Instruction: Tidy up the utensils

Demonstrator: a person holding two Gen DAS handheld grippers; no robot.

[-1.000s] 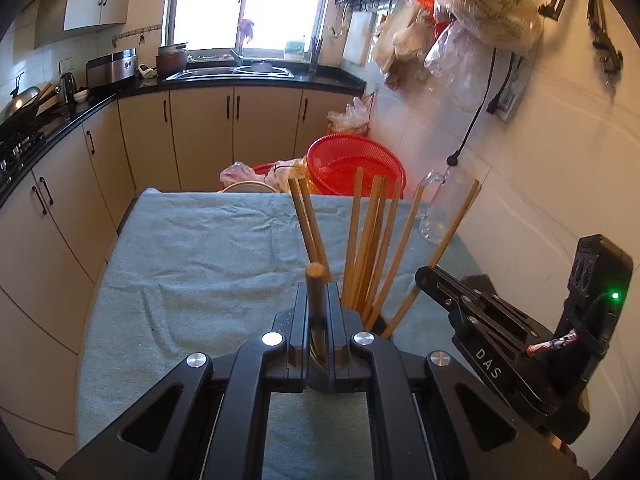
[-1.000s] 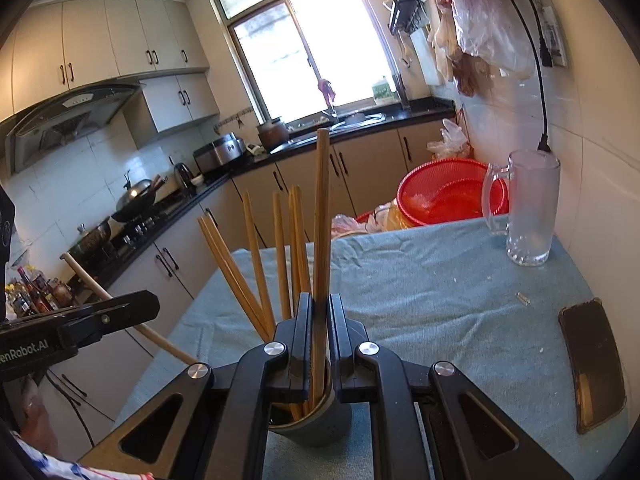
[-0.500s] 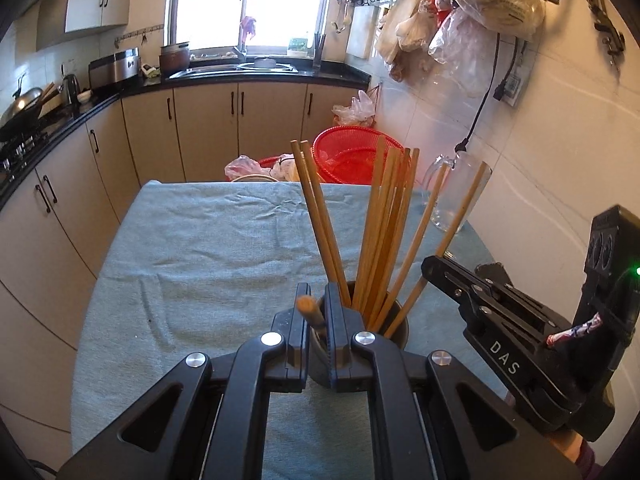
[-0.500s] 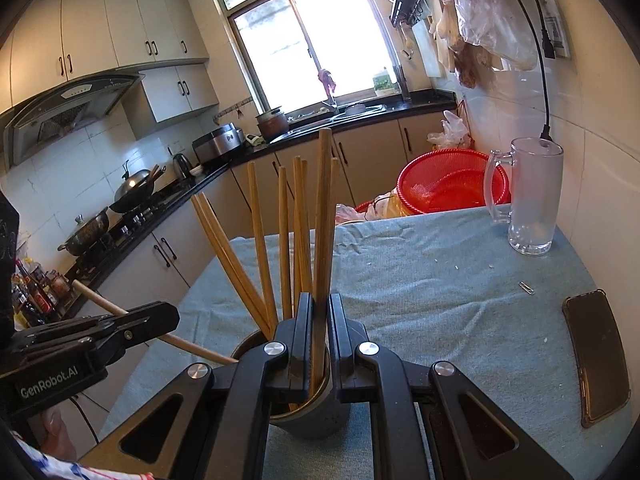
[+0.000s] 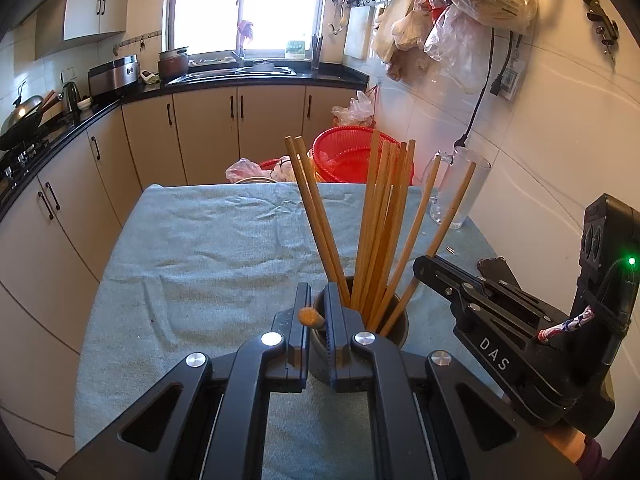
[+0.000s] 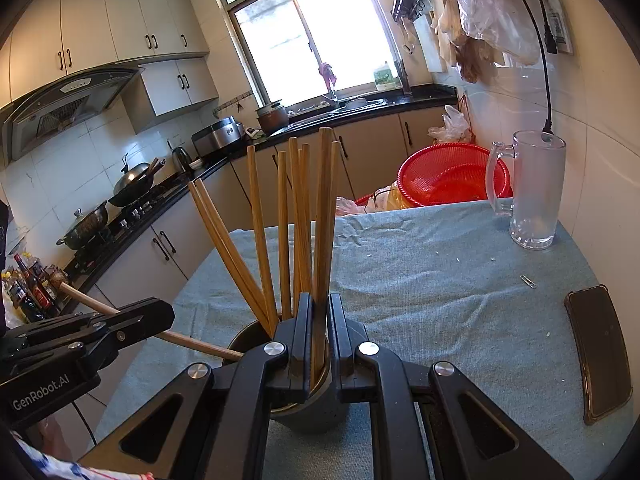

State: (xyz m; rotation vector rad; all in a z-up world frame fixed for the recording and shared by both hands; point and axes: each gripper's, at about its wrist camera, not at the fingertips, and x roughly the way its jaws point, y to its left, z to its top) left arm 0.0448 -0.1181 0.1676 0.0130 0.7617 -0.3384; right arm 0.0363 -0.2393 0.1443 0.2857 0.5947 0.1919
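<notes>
My left tongs [image 5: 316, 320] pinch a chopstick [image 6: 188, 340] that slants low, its tip in the cup [image 5: 394, 320] on the table [image 5: 208, 248] and its butt end toward me. "GenRobot.AI" is printed on the left tongs, "DAS" on the right. In the cup just ahead, the chopsticks [image 5: 380, 220] stand near upright, fanned. My right tongs [image 6: 318, 328] grip an upright one [image 6: 322, 240] standing in the cup.

Teal cloth [image 6: 440, 280] covering the table; frosted glass mug [image 6: 534, 192] upright at its far right corner; paperclip [image 6: 529, 281] lying between mug and dark phone [image 6: 600, 354]; red mesh basket [image 6: 452, 176] beyond the table's far edge; wok [image 6: 132, 186] on the stove; plastic bags [image 5: 472, 4] hung on the tiled wall.
</notes>
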